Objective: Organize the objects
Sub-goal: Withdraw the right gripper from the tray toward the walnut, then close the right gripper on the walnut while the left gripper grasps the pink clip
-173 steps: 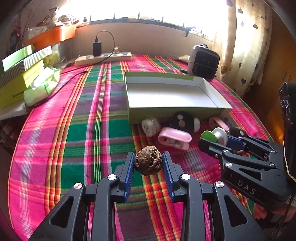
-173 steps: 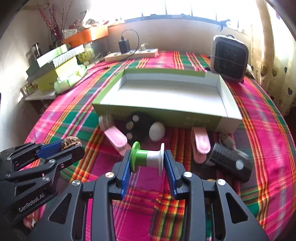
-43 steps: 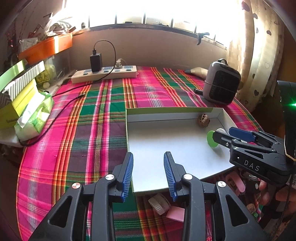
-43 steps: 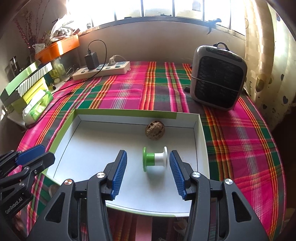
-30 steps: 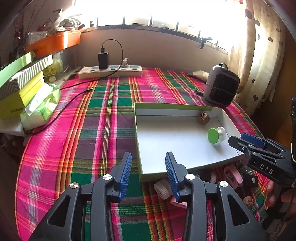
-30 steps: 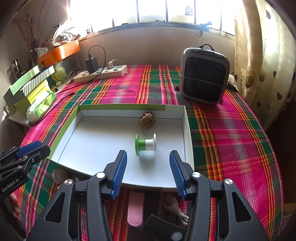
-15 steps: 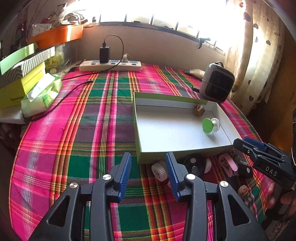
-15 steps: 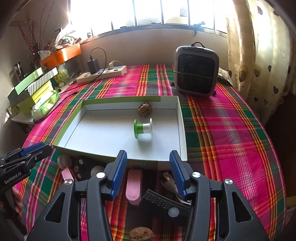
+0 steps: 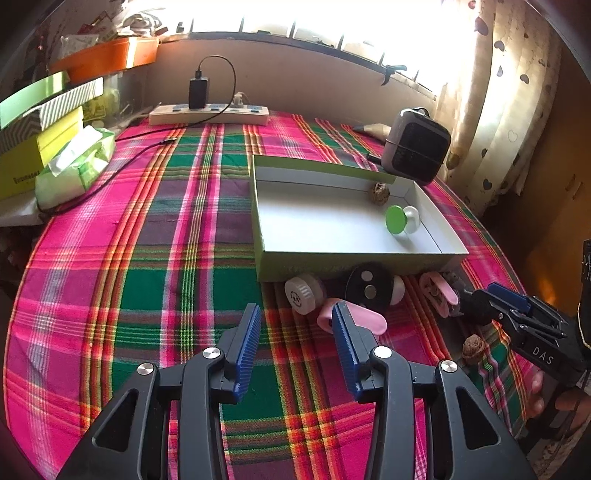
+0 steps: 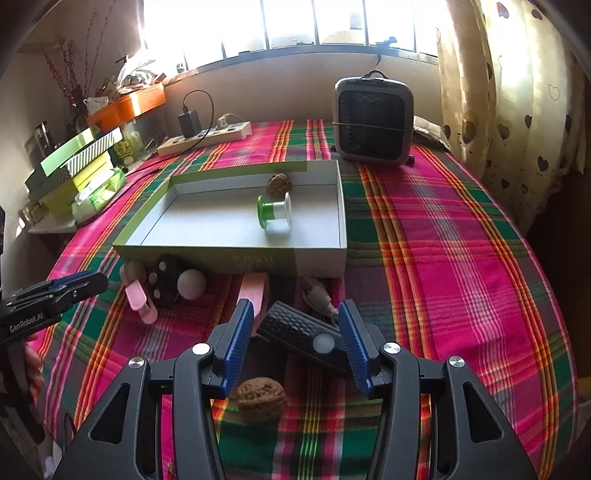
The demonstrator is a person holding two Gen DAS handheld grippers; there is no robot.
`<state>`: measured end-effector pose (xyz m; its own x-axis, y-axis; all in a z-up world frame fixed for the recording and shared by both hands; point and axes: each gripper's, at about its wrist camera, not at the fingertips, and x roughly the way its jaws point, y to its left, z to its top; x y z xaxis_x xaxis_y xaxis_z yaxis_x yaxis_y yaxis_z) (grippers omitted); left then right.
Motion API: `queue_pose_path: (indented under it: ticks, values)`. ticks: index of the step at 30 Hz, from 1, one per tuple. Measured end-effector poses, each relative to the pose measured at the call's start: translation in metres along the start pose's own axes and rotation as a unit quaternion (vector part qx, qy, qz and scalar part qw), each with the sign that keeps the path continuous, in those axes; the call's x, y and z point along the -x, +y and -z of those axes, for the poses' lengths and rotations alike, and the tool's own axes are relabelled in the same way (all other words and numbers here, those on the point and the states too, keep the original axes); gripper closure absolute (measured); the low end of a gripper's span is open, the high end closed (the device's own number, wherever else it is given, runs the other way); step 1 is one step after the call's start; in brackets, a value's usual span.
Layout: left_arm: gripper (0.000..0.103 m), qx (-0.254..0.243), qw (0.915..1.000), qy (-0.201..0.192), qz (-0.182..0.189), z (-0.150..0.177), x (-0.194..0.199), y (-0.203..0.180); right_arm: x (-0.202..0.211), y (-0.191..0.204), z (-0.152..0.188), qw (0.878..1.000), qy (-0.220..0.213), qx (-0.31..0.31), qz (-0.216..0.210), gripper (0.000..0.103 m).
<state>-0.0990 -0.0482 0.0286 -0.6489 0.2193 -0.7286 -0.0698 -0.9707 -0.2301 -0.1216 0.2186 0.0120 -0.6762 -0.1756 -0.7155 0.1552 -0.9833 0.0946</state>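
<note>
Now both claws are hovering over the plaid-covered counter (image 9: 155,258), each spread and gripping nothing. The left claw (image 9: 295,349) has just been widening, with only cloth between its pads. The right claw (image 10: 295,341) is straddling a black textured device (image 10: 299,332) without touching it. Inside the shallow box (image 10: 229,254), a walnut (image 10: 279,184) and a green-and-white spool (image 10: 274,212) are lying near the far wall.

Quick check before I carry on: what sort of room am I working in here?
Most likely a lived-in room at home, not a lab: a plaid tablecloth on a table by a sunny window, heart-print curtains, a small heater and a power strip.
</note>
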Motion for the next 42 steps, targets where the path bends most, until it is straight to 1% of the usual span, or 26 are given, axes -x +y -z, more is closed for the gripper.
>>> queue_pose_path:
  ticks: [7,8,10,14,17,20,25,32,42]
  values:
    - [0.064,-0.005,0.9996,0.015,0.022,0.006,-0.003,-0.016,0.005,0.003,0.017,1.000,0.006,0.008,-0.018,0.054]
    - [0.064,-0.007,0.9995,0.018,0.023,0.006,-0.003,-0.019,0.005,0.005,0.019,1.000,0.005,0.012,-0.019,0.053]
    - [0.064,-0.007,0.9995,0.020,0.025,0.006,-0.004,-0.022,0.007,0.008,0.022,1.000,0.003,0.019,-0.020,0.047]
    - [0.064,-0.008,0.9992,0.025,0.032,0.003,-0.005,-0.033,0.008,0.009,0.026,0.999,0.001,0.023,-0.023,0.047]
    - [0.064,-0.016,0.9992,0.029,0.023,0.002,-0.007,-0.041,0.011,0.009,0.028,0.999,0.000,0.028,-0.023,0.047]
    - [0.064,-0.013,0.9991,0.037,0.015,0.002,-0.011,-0.044,0.011,0.008,0.031,0.999,0.001,0.026,-0.027,0.047]
    - [0.064,-0.010,0.9991,0.042,-0.001,0.002,-0.018,-0.048,0.004,0.012,0.037,0.999,0.017,0.034,-0.036,0.047]
    - [0.064,-0.002,0.9983,0.055,-0.019,0.006,-0.025,-0.045,-0.002,0.018,0.041,0.998,0.024,0.048,-0.044,0.047]
    - [0.064,0.005,0.9979,0.048,-0.044,0.010,-0.014,-0.030,-0.003,0.019,0.040,0.997,0.023,0.053,-0.049,0.047]
